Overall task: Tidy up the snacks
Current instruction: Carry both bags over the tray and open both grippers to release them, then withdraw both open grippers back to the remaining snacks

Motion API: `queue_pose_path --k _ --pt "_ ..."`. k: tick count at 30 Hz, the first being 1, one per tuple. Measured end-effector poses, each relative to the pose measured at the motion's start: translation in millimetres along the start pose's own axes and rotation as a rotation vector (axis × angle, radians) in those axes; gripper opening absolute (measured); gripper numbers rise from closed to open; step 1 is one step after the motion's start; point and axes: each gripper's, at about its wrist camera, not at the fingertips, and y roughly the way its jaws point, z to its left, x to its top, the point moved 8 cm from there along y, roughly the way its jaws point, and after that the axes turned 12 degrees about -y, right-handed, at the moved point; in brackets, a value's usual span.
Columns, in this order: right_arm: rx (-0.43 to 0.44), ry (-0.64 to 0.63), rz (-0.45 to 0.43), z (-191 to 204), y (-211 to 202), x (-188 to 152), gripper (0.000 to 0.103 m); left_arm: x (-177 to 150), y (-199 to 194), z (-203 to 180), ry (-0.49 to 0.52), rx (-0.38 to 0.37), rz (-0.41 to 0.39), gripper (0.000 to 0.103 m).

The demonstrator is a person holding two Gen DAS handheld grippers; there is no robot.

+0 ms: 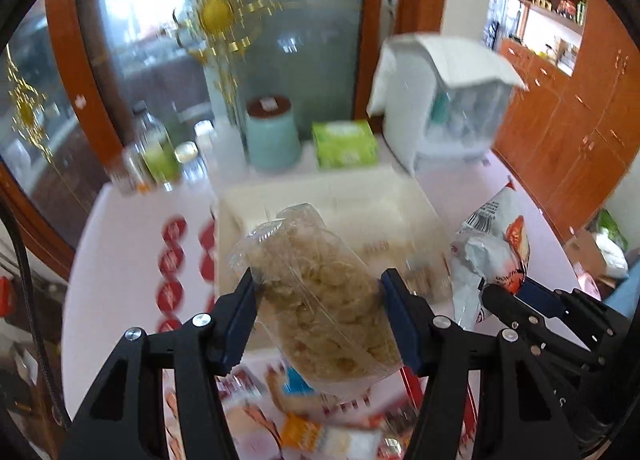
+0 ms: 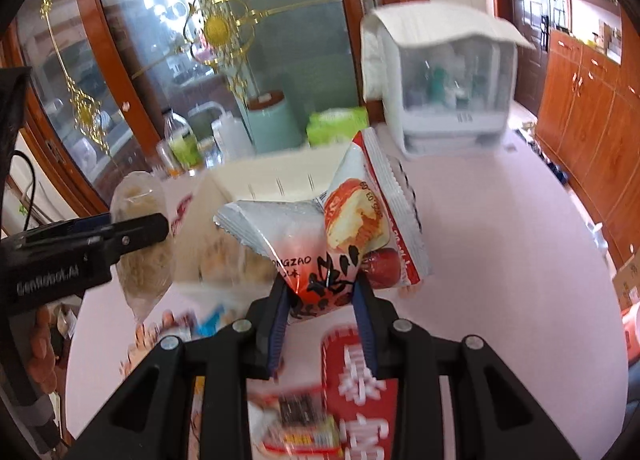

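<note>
The left gripper [image 1: 316, 292] is clamped on a clear bag of pale snacks [image 1: 320, 300], lifted above the white bin [image 1: 320, 200]. The right gripper [image 2: 322, 300] pinches a red-and-white packet [image 2: 320, 244] by its lower edge. Slippery film may slide from the pads; the neighbouring packages could collide over the bin.

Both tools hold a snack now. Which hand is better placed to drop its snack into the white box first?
Probably the left. Its tool holds the clear bag directly in front of the white box. The right tool grips the red-and-white packet nearer the box's right edge.
</note>
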Motion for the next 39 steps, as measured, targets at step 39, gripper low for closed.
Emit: queue_pose_path --k 39 --pt "-0.073 -0.176 0.084 36 -4 -37 0.071 -68 -4 0 0.064 -0.014 0.044 0.092"
